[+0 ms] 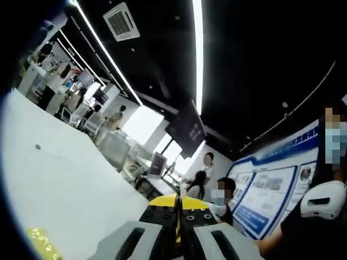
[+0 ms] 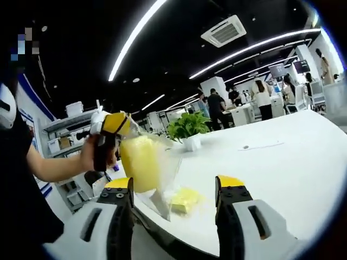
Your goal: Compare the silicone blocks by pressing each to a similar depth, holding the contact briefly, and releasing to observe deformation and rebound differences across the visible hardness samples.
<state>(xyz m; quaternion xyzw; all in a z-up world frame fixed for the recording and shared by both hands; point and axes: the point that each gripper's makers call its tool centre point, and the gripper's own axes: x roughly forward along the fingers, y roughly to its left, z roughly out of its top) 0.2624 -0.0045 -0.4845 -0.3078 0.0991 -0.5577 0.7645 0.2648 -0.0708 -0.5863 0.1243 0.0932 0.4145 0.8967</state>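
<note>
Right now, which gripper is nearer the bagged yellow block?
Left. The left gripper sits at the top of the bagged yellow block, touching the bag; the right gripper, fingers open, is below it, apart.

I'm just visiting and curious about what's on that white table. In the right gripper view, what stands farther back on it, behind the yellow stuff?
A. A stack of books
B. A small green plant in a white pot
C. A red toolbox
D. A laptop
B: a leafy green potted plant in a white pot stands on the white table, beyond the yellow bag.
</note>
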